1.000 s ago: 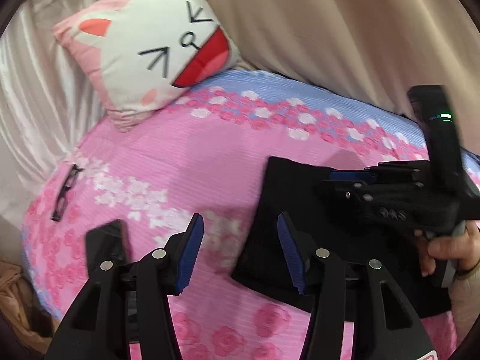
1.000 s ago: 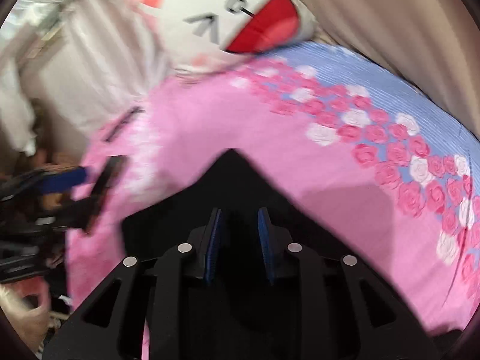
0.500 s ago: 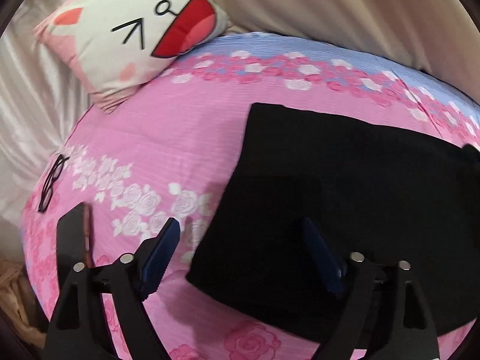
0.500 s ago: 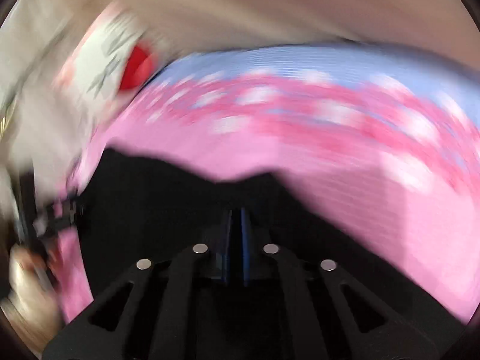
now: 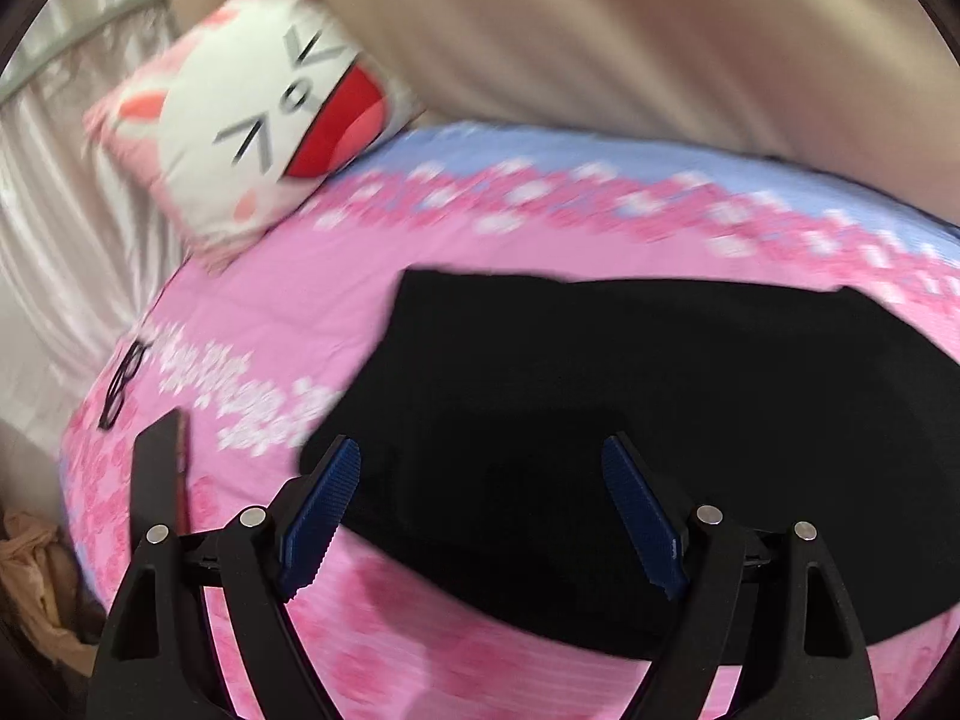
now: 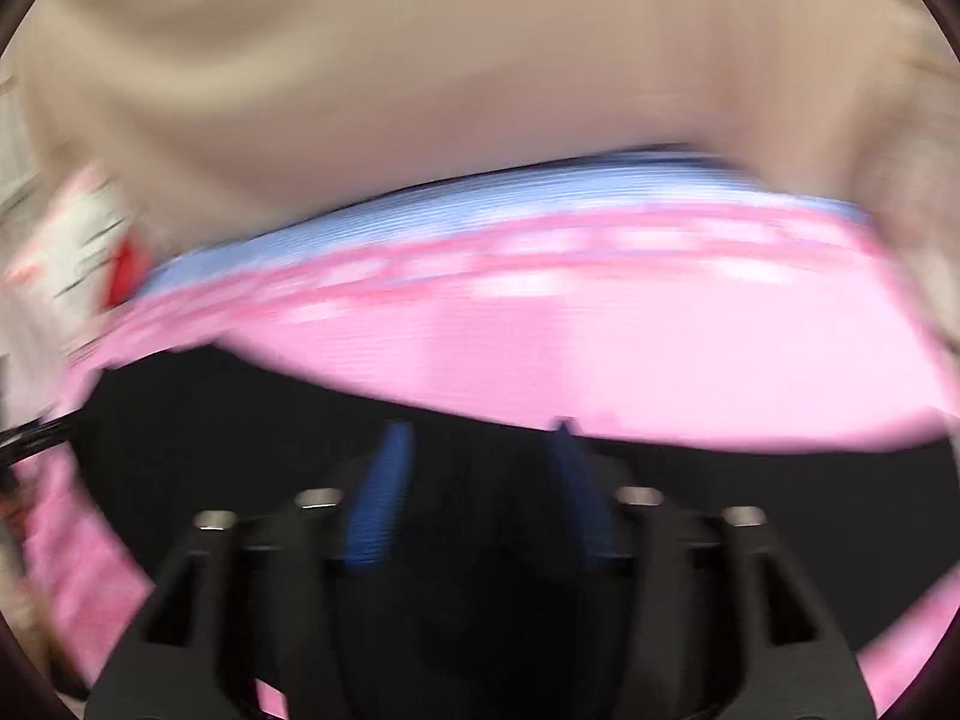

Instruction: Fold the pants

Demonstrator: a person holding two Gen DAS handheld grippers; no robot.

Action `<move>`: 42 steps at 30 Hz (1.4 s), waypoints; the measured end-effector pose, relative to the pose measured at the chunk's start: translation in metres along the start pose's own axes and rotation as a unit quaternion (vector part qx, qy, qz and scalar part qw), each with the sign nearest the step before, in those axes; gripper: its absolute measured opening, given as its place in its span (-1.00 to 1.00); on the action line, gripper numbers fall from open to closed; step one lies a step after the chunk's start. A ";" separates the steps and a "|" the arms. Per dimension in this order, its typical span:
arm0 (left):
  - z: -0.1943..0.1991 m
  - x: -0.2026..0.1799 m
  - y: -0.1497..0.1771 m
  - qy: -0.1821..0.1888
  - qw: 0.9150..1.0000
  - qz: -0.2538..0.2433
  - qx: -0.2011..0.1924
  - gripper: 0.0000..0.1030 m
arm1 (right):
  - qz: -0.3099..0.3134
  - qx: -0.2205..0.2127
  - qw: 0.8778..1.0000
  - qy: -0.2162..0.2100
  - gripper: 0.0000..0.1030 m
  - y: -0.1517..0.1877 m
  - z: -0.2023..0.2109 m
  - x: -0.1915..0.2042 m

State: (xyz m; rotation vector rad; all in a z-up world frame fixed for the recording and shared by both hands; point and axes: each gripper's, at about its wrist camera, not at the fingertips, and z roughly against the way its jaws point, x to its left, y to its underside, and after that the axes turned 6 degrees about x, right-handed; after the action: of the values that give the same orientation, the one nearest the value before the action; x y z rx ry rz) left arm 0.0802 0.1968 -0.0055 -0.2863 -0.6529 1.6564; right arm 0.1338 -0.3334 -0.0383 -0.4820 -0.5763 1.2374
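Black pants lie flat as a folded slab on the pink flowered bedsheet. My left gripper hovers over the pants' near left end. It is open wide, with nothing pinched between its blue pads. The right wrist view is heavily blurred. There my right gripper is over the far edge of the pants. Its jaws are opening, the pads stand apart, and black cloth shows below them without being pressed.
A white and pink cartoon-face pillow leans at the bed's far left. Black glasses and a dark flat phone-like object lie on the sheet left of the pants. Beige curtain hangs behind the bed.
My left gripper opened wider and moved right, further over the pants. My right gripper, shut on the cloth half a second ago, now has its pads apart, and its view swung right.
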 end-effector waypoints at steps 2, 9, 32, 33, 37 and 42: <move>0.009 -0.029 0.001 0.015 1.000 -0.016 -0.010 0.57 | -0.044 -0.013 0.995 0.089 0.15 0.014 0.032 -0.062; 0.018 -0.131 0.007 0.069 0.996 -0.054 0.003 0.57 | -0.106 0.015 0.985 0.137 0.15 0.030 0.061 -0.197; 0.033 -0.218 0.034 0.047 0.993 -0.102 0.032 0.64 | -0.084 0.011 0.994 0.071 0.38 0.036 0.042 -0.238; 0.033 -0.220 0.034 0.048 0.993 -0.103 0.033 0.64 | -0.079 0.009 0.994 0.073 0.38 0.032 0.042 -0.237; 0.036 -0.232 0.035 0.058 0.992 -0.110 0.031 0.64 | -0.040 0.013 0.995 0.087 0.37 0.005 0.019 -0.223; 0.048 -0.237 0.038 0.063 0.991 -0.120 0.019 0.64 | 0.004 0.051 0.990 0.133 -0.84 -0.009 -0.021 -0.209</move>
State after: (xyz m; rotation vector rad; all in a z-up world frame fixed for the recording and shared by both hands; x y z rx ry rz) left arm 0.0708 -0.0471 -0.0288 -0.2717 -0.5374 1.4066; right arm 0.1078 -0.5380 -0.0790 -0.5516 -0.2840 1.1807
